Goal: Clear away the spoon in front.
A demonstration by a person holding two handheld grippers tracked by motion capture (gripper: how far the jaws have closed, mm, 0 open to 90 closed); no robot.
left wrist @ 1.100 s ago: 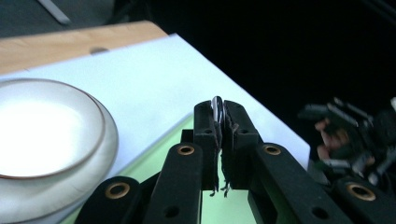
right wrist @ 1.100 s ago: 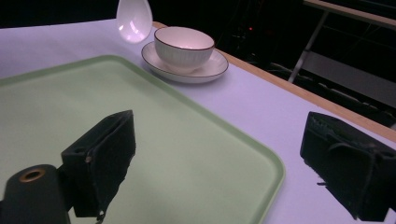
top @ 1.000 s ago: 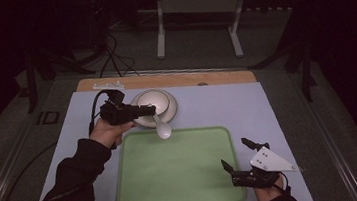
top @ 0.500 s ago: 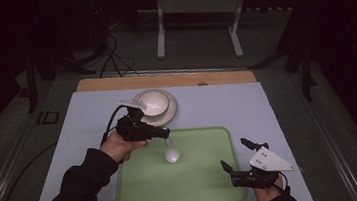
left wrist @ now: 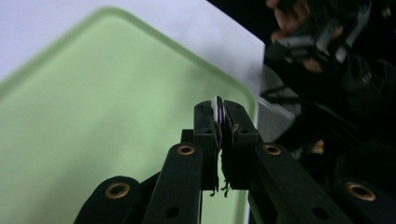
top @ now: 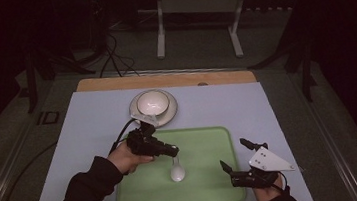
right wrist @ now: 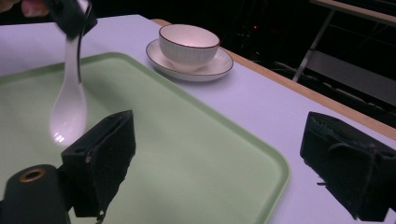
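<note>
Left gripper (top: 172, 152) dangles spoon (top: 177, 171) (seemingly clamped) over tray (top: 206, 143).

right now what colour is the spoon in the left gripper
White, glossy spoon; it shows best in the right gripper view.

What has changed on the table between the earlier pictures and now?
The left tongs, shut on the white spoon, carried it from beside the bowl toward the person, out over the green tray. The right tongs stayed open at the tray's right edge; bowl and saucer did not move.
</note>
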